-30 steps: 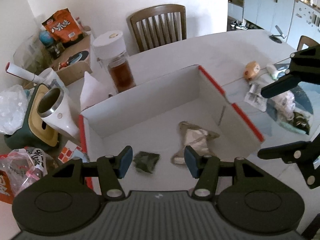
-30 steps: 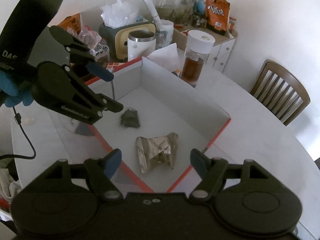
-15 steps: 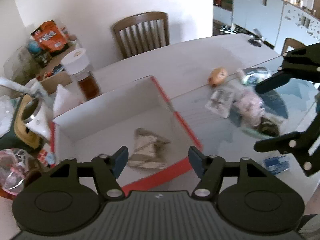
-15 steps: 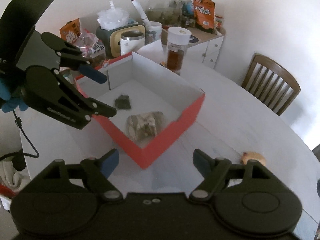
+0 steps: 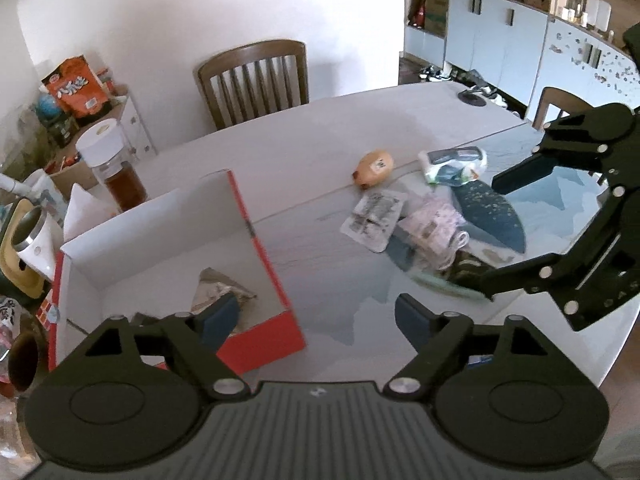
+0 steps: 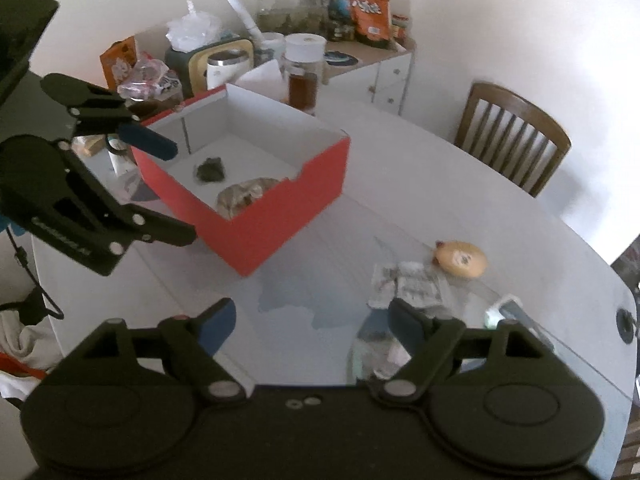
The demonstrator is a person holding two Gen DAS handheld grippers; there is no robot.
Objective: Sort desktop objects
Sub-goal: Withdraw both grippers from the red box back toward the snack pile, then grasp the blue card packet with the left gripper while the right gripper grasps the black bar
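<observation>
A red box [image 5: 256, 240] with white inner walls stands on the white table and holds a crumpled wrapper [image 5: 216, 284] and a small dark scrap [image 6: 210, 170]. To its right lies a loose pile: a tan egg-shaped toy [image 5: 374, 166], a white printed packet [image 5: 374, 216], a pink-white packet [image 5: 434, 226], a dark blue speckled piece [image 5: 488, 212] and a white-green pack [image 5: 452, 164]. My left gripper [image 5: 316, 316] hovers off the box's near corner, jaws opening, nothing between them. My right gripper [image 6: 312, 316] hangs over the pile's near side, jaws opening and empty.
Behind the box stand a white-lidded jar of brown liquid [image 5: 116, 172], a steel mug [image 5: 34, 240], a tissue box [image 6: 216, 50] and snack bags [image 6: 370, 8]. A wooden chair [image 5: 256, 80] sits at the far side. The table edge [image 5: 624, 336] runs close on the right.
Both grippers have drawn back out of the box and swung towards the pile. The left jaws have spread much wider. The box has slid to the left of both views.
</observation>
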